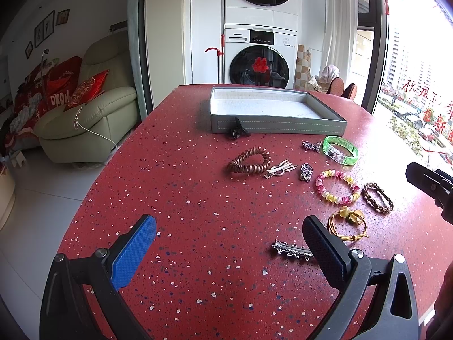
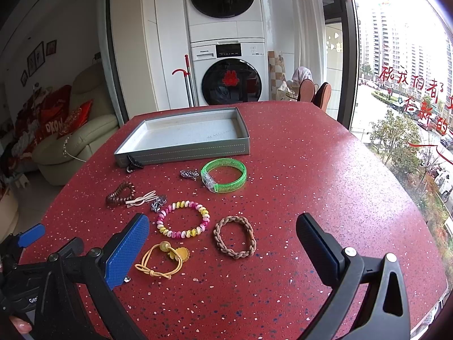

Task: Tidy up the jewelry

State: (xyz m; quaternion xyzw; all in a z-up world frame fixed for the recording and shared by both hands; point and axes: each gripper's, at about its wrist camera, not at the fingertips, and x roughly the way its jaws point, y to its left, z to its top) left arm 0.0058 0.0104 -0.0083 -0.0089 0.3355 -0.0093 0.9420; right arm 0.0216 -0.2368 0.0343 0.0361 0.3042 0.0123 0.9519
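A shallow grey tray point(image 1: 279, 126) point(image 2: 184, 149) with a white lining stands at the far side of the red speckled table, with nothing in it. Loose in front of it lie a green bangle point(image 1: 341, 147) point(image 2: 224, 174), a brown coil tie point(image 1: 249, 161) point(image 2: 120, 194), a pink-yellow coil bracelet point(image 1: 337, 187) point(image 2: 183, 218), a brown braided band point(image 1: 378, 197) point(image 2: 235, 236), a yellow flower tie point(image 1: 347, 223) point(image 2: 162, 259) and a silver barrette point(image 1: 291, 250). My left gripper point(image 1: 229, 243) is open, hovering empty. My right gripper point(image 2: 222, 240) is open, above the braided band.
A black clip point(image 1: 237, 130) point(image 2: 133, 163) leans on the tray's front wall. Small silver clips point(image 1: 305, 171) point(image 2: 189, 174) and a cream hairpin point(image 1: 280, 168) point(image 2: 141, 199) lie among the jewelry. The table edge point(image 1: 93, 189) drops off left; a window is right.
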